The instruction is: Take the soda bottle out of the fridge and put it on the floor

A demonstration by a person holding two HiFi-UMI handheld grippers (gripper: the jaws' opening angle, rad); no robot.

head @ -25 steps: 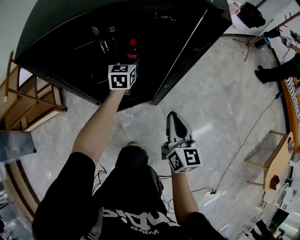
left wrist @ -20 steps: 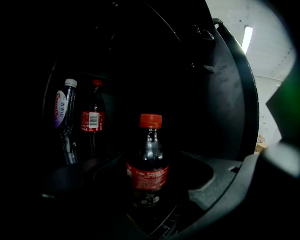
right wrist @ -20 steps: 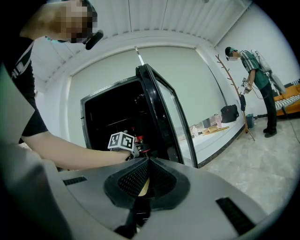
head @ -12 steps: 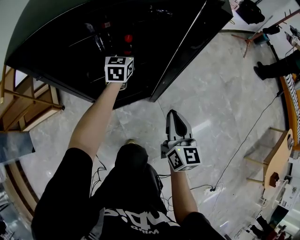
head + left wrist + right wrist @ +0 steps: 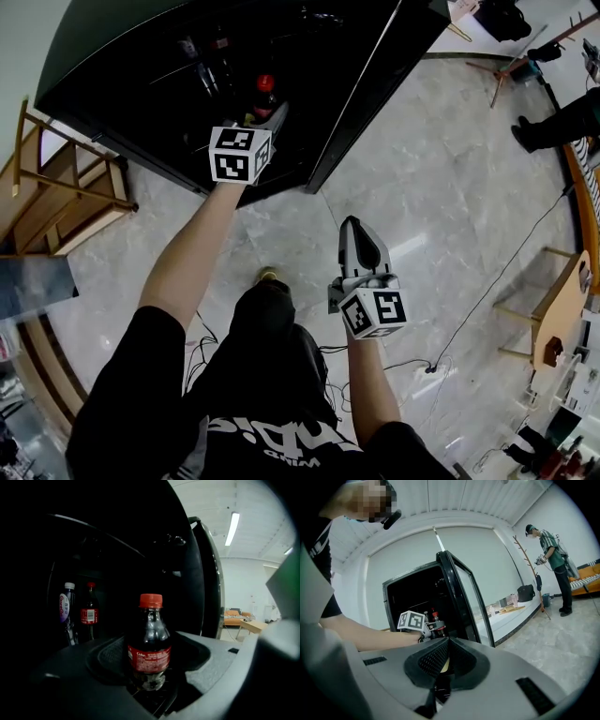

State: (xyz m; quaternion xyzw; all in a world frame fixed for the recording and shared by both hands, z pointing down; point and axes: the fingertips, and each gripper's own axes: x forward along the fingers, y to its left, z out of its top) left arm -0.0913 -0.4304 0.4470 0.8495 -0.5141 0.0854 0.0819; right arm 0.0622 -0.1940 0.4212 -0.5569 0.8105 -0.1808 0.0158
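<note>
A small cola bottle [image 5: 149, 639] with a red cap and red label stands inside the open black fridge [image 5: 141, 94]. My left gripper [image 5: 150, 657] reaches into the fridge, and its two pads sit against the bottle's sides. The head view shows the red cap [image 5: 265, 83] just beyond the left gripper [image 5: 269, 114] and its marker cube. My right gripper [image 5: 357, 228] hangs over the marble floor [image 5: 441, 187] in front of the fridge. It is shut and holds nothing; in the right gripper view its tips [image 5: 444, 644] meet.
Two more bottles [image 5: 88, 616] [image 5: 66, 604] stand deeper in the fridge. Its door [image 5: 375, 84] stands open to the right. A wooden frame [image 5: 56, 197] is at the left. A cable [image 5: 487, 291] crosses the floor, and a person [image 5: 555, 555] stands by a coat stand [image 5: 506, 80].
The left gripper pushed deeper into the fridge, then came slightly back, and its jaws now sit around the cola bottle. The right gripper has hardly moved.
</note>
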